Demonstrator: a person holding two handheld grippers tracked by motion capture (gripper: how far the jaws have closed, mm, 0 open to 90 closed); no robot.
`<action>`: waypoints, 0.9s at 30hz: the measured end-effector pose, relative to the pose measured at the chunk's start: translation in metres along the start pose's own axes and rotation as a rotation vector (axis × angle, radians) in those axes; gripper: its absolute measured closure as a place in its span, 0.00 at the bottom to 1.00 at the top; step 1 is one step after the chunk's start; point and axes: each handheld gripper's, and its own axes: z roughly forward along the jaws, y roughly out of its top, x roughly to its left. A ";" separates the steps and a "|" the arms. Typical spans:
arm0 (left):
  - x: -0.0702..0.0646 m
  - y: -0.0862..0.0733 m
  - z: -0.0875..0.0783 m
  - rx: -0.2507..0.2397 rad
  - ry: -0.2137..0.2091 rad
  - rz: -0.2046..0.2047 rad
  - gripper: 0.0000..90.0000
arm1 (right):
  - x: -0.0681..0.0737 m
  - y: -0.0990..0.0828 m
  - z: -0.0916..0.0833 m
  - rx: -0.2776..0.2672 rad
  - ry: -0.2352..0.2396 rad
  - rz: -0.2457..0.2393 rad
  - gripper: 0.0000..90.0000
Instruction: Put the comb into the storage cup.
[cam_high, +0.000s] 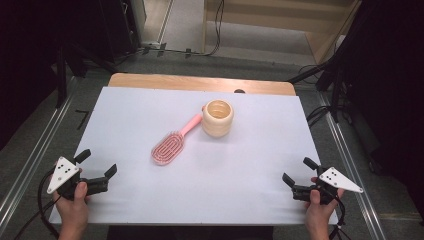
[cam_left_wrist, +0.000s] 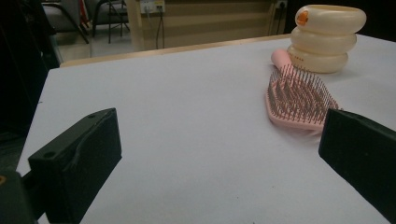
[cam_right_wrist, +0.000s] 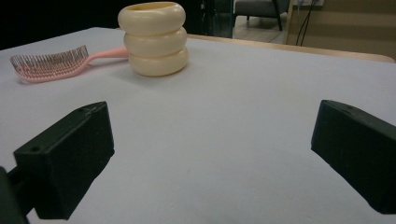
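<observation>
Left hand (cam_high: 74, 200) enters at the near edge, about 7 o'clock of the table (cam_high: 200, 190), wrapped around the grip of the left gripper (cam_high: 98, 163). The forearm runs straight up from the bottom of the high view. The gripper lies low and roughly level, angled toward 1 o'clock. Its jaws stand wide apart with nothing between them; in the left gripper view bare table surface shows between the two black jaws.

Right hand (cam_high: 316, 202) enters at about 5 o'clock, fist closed on the handle of the right gripper (cam_high: 298, 170). This gripper also lies low and near level, angled toward 11 o'clock. Its jaws are likewise spread wide and hold nothing; the right gripper view shows plain white surface between them. A cable (cam_high: 42, 210) trails from the left gripper off the near edge.

Both grippers sit over the near corners of the table, well apart from each other and from the objects.

Farther in, near the table's centre, lies the brush (cam_high: 168, 147), pink, bristles up, handle pointing toward 1 o'clock. In the left gripper view the brush (cam_left_wrist: 299, 98) sits just beyond the right-hand jaw.

Beyond it stands the cup (cam_high: 217, 118), cream, ribbed in three stacked rings, upright and open at the top. The handle end of the brush reaches the cup's base at its 9 o'clock side; whether they touch I cannot tell.
</observation>
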 end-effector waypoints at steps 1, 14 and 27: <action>0.000 0.000 0.000 0.000 0.002 0.001 0.00 | 0.000 0.000 0.000 0.003 0.000 -0.003 0.00; -0.010 0.016 0.000 0.008 -0.044 0.008 0.00 | 0.001 0.000 0.001 0.004 0.009 -0.005 0.00; -0.029 0.055 0.015 0.009 -0.091 -0.065 0.49 | 0.001 0.000 0.002 0.004 0.019 -0.011 0.00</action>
